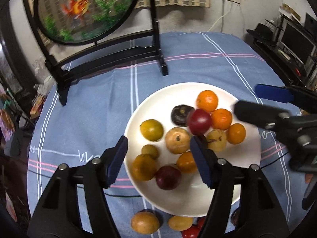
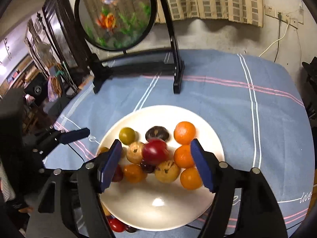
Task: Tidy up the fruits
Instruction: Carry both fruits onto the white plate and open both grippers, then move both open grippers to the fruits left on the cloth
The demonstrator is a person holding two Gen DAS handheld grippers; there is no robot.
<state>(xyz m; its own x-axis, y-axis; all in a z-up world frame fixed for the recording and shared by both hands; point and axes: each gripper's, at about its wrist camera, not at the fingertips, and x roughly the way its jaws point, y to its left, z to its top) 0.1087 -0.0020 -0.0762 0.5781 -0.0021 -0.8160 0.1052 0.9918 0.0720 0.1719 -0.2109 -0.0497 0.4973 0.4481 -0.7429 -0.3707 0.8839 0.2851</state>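
A white plate (image 1: pixel 168 202) (image 2: pixel 158 214) on the blue checked tablecloth holds several fruits: oranges (image 1: pixel 207 100) (image 2: pixel 184 132), yellow-brown fruits (image 1: pixel 177 140) (image 2: pixel 167 171), a dark fruit (image 1: pixel 181 114) (image 2: pixel 157 132). A blurred red fruit (image 1: pixel 199 121) (image 2: pixel 155 151) is above the pile, free of both grippers. My left gripper (image 1: pixel 158 159) is open over the plate's left part. My right gripper (image 2: pixel 156 165) is open above the pile; it also shows in the left wrist view (image 1: pixel 257 103), at the plate's right.
Several loose fruits (image 1: pixel 145 222) (image 2: pixel 116 225) lie on the cloth by the plate's near rim. A round goldfish screen on a black stand (image 1: pixel 87 10) (image 2: pixel 116 15) stands at the table's far side. Shelves and furniture surround the table.
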